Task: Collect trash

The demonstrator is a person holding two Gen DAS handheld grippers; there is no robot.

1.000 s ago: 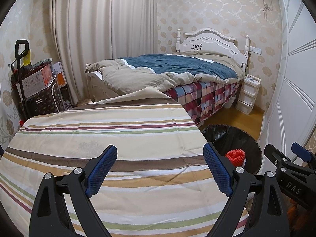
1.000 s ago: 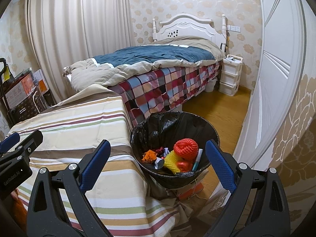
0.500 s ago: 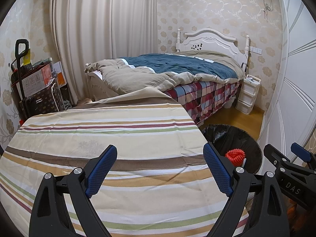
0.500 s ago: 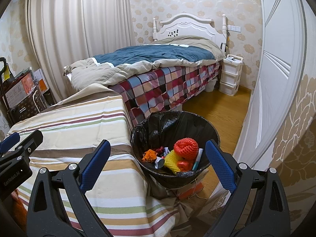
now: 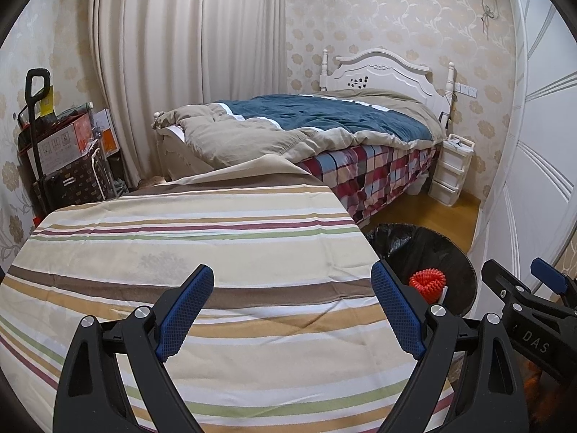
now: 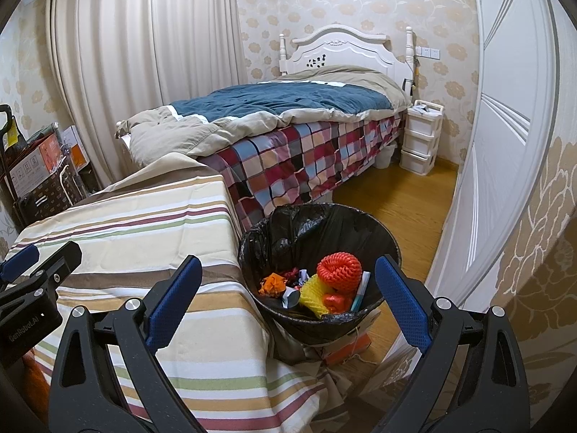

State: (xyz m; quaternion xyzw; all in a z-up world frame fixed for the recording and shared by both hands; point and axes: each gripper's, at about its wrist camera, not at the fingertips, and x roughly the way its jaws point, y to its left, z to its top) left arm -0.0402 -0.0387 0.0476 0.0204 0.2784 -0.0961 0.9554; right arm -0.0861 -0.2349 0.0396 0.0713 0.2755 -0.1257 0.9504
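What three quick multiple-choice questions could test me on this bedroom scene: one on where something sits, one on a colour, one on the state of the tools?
1. Where does the trash bin stand?
A. on the bed
B. on the floor beside the striped table
C. on the white drawers

2. What colour is its liner?
A. black
B. white
C. blue

3. How are the two grippers?
A. both shut
B. one holds trash
C. both open, empty

Answers: 1 B, it stands at the edge of the striped tablecloth. 2 A, black plastic wraps the rim. 3 C, left gripper and right gripper stand spread with nothing between them.
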